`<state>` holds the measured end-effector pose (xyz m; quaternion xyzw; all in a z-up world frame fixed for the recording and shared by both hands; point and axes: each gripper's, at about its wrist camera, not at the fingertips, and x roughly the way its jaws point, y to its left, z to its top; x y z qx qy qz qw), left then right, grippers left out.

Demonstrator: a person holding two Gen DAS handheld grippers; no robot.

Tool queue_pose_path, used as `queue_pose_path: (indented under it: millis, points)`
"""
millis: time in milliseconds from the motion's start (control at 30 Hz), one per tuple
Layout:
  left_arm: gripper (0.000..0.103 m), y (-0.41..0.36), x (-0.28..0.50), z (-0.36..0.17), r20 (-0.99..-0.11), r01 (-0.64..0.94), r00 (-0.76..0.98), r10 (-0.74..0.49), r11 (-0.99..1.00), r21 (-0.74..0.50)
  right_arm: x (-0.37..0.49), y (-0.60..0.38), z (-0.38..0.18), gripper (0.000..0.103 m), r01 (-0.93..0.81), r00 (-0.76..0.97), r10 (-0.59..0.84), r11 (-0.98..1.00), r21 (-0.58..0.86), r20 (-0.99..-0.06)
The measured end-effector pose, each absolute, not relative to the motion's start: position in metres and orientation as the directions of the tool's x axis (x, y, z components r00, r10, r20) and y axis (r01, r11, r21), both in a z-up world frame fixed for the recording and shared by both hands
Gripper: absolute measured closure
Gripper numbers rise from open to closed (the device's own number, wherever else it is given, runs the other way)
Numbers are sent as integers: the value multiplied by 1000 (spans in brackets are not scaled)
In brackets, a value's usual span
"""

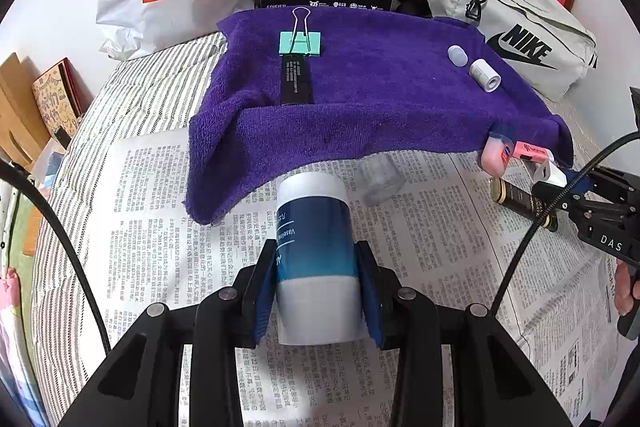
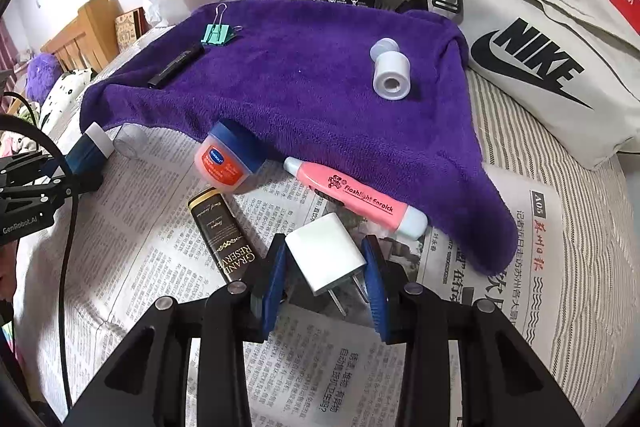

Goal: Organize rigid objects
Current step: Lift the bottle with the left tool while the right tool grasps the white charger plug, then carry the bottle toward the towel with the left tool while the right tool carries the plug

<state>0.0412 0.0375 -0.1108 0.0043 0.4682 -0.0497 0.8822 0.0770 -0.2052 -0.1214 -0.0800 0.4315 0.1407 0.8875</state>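
Purple towel [image 2: 304,95] as the sorting ground, both grippers loaded at its near edge.

Left gripper [image 1: 318,291] is closed on a blue-and-white bottle [image 1: 316,247], held over the newspaper [image 1: 160,211] just short of the towel's near hem; right gripper [image 2: 326,283] brackets a white charger plug [image 2: 326,255], its pads at the plug's sides, though firm contact cannot be told. On the towel lie a green binder clip [image 2: 216,34] and black stick [image 2: 174,66] toward its far left, and two small white caps [image 2: 390,69] toward its right, with bare pile between them. Against the towel's near edge sit a Vaseline jar [image 2: 228,159], pink flashlight earpick [image 2: 356,201] and dark Grand Reserve tube [image 2: 222,233].
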Motion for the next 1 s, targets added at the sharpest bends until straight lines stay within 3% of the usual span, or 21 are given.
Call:
queue_pose_path:
  millis: [333, 567, 1000]
  points:
    - [68, 34, 38, -111, -820, 107, 567, -81, 994, -25, 67, -215, -118, 66, -290, 596, 165, 957, -18, -786]
    - [68, 31, 34, -113, -803, 120, 592, -74, 993, -3, 50, -223, -127, 66, -274, 668, 173, 961, -22, -723]
    - [68, 32, 28, -112, -777, 102, 626, -67, 995, -3, 60, -213, -128, 66, -250, 660, 168, 968, -3, -732]
